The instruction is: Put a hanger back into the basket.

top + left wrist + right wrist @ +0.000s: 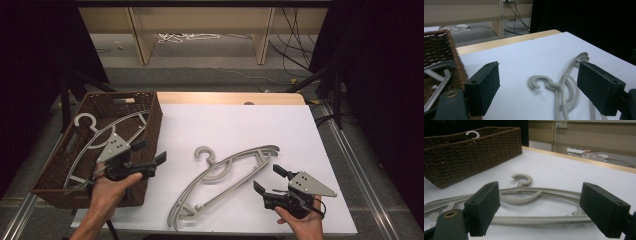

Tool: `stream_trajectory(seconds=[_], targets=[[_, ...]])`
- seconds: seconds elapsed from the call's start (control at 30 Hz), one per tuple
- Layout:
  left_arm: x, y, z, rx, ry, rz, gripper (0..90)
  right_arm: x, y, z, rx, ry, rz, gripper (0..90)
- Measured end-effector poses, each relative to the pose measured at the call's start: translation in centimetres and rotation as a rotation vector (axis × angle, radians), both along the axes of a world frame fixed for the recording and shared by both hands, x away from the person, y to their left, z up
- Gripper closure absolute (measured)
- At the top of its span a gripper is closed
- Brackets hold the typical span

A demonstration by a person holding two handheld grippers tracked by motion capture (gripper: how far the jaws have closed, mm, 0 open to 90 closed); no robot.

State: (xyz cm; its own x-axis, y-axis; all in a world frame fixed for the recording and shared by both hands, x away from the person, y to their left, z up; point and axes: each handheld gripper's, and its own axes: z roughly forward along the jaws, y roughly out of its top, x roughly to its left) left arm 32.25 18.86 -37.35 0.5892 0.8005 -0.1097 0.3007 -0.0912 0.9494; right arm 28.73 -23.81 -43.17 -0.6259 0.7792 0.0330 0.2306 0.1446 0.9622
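Observation:
A grey plastic hanger (225, 175) lies flat on the white table (235, 125), its hook toward the basket. A second grey hanger (100, 132) rests inside the brown wicker basket (150, 120) at the left. My left gripper (150, 151) is open and empty at the basket's near right corner, pointing toward the table hanger. In the left gripper view the gripper (540, 85) frames that hanger's hook (539, 82) farther off. My right gripper (269, 179) stands open just right of the hanger's lower arm, not touching it. In the right gripper view the hanger (524, 195) lies beyond the gripper (541, 207).
The basket (474, 152) fills the table's left side, with a hanger hook (472, 133) poking above its rim. A wooden table edge (230, 97) runs along the back. Cables (190, 37) lie on the floor beyond, and dark curtains stand on both sides.

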Motion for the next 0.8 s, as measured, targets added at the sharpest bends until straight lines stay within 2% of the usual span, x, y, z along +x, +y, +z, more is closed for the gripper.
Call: stream_trajectory(seconds=[0.1,0.17,0.27,0.33,0.43,0.5,0.63,0.7,0.8], targets=[[-0.5,-1.0,-0.4,0.011,-0.024,-0.01,18.5,-0.1,0.0,0.1,0.001,0.003,0.008,17.0],[-1.1,-2.1,-1.2,0.01,-0.04,-0.046,17.9,-0.1,0.0,0.1,0.009,-0.007,0.006,16.9],[-1.2,-2.5,-1.7,0.009,-0.034,-0.071,16.5,-0.2,0.0,0.2,0.007,-0.008,0.014,16.9],[-1.4,-2.6,-2.4,0.006,-0.043,-0.082,16.7,-0.2,-0.1,0.2,0.006,-0.005,0.016,16.8],[-1.5,-2.5,-3.0,0.012,-0.05,-0.089,17.1,0.0,-0.1,0.0,0.022,-0.016,0.015,16.4],[-1.5,-2.4,-3.5,0.01,-0.048,-0.101,17.1,0.0,-0.2,0.1,0.017,-0.011,0.015,16.3],[-1.7,-2.0,-4.2,0.031,-0.067,-0.096,17.6,-0.2,-0.3,0.2,0.014,-0.005,0.01,16.3],[-1.6,-1.9,-4.4,0.014,-0.071,-0.104,17.6,-0.2,-0.3,0.2,0.012,-0.004,0.011,16.3],[-1.8,-1.6,-4.7,0.025,-0.07,-0.102,17.4,-0.2,-0.2,0.2,0.012,-0.004,0.017,16.3]])
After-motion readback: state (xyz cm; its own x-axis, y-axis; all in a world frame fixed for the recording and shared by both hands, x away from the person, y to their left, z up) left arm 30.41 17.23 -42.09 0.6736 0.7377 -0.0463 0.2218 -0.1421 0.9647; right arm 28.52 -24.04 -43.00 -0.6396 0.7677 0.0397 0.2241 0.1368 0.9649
